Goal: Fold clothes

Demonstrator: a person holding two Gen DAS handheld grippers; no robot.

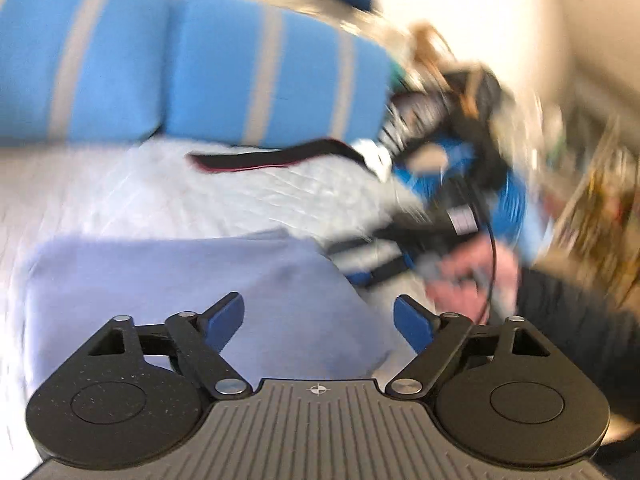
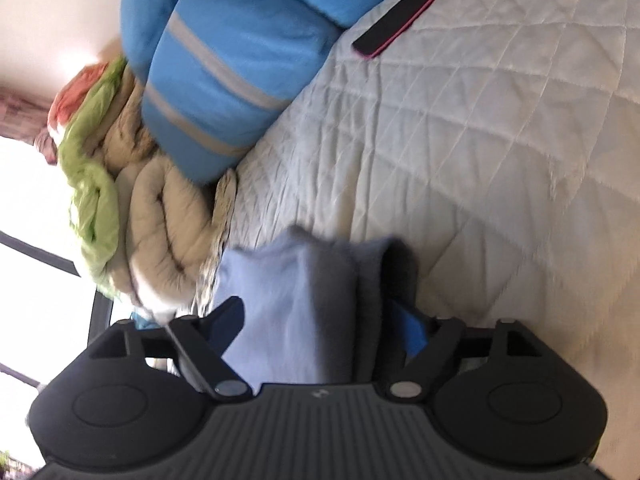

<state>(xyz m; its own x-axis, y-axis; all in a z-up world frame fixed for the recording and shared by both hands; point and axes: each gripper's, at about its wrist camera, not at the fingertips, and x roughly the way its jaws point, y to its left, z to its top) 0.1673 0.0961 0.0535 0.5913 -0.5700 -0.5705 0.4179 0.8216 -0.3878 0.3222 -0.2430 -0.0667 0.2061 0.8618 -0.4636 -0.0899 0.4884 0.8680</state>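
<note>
A light blue folded garment [image 1: 180,280] lies flat on the white quilted bed [image 1: 120,192]. My left gripper [image 1: 319,320] hovers open above its near right part, holding nothing. In the right wrist view the same light blue garment [image 2: 296,312] lies bunched and folded between the fingers of my right gripper [image 2: 320,322]. Its jaws stand wide apart, with the cloth filling the gap and draping over the right finger [image 2: 408,330]. The quilted bed [image 2: 460,140] lies beyond. The left wrist view is motion-blurred.
Blue pillows with grey stripes [image 1: 260,80] [image 2: 224,52] lean at the bed's head. A black strap with a pink edge [image 1: 272,156] [image 2: 404,16] lies on the quilt. A heap of clothes and bags [image 1: 452,152] sits to the right. Rolled beige and green bedding [image 2: 132,200] is beside the pillows.
</note>
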